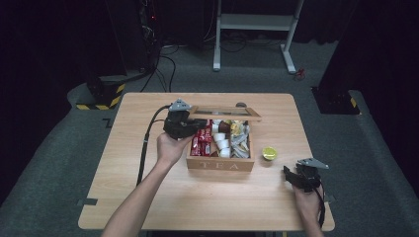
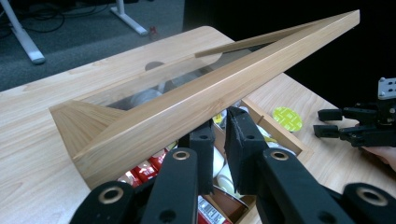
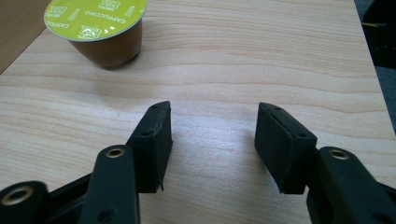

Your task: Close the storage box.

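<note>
My left gripper [image 1: 196, 124] sits at the left rear corner of the tea box [image 1: 220, 163], over its red sachets [image 1: 201, 140]; in the left gripper view the jaws are nearly together just under the raised glass-paned lid [image 2: 196, 100], and I can't tell if they pinch its edge. The lid is propped open, tilted up over the box's back. Right of the box, just beside its front right corner, stands the capsule [image 1: 269, 153], green foil top up. Farther right of the box, near the table [image 1: 148, 197] edge, my right gripper [image 1: 290, 177] rests low, jaws spread apart, holding nothing, pointed at the capsule.
</note>
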A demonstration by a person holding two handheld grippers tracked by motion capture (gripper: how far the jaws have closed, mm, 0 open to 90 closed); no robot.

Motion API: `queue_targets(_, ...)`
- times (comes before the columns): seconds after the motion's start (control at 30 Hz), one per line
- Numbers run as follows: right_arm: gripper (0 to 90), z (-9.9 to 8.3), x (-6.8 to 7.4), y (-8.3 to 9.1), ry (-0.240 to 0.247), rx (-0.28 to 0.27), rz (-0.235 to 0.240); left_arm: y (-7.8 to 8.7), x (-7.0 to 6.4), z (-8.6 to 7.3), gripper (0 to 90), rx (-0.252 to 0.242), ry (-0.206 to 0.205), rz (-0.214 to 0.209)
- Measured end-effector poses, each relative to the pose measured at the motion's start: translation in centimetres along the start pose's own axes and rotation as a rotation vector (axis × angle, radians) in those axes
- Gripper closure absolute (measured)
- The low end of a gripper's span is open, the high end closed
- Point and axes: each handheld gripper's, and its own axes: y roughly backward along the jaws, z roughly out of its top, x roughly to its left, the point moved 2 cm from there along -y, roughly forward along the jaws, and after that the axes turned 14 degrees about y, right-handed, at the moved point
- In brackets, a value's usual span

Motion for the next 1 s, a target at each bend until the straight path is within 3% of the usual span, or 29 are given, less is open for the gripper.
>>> queue_targets(0.33, 42.1, 0.0, 0.0, 0.0, -0.012, 0.006, -0.010, -0.1, -0.2, -1.2, 81.3, 0.017, 0.001, -0.009)
queue_targets(1.0, 41.3, 0.0, 0.1, 0.0, -0.019, 0.009, -0.017, 0.0, -0.5, -2.1, 76.3, 0.019, 0.004, -0.020)
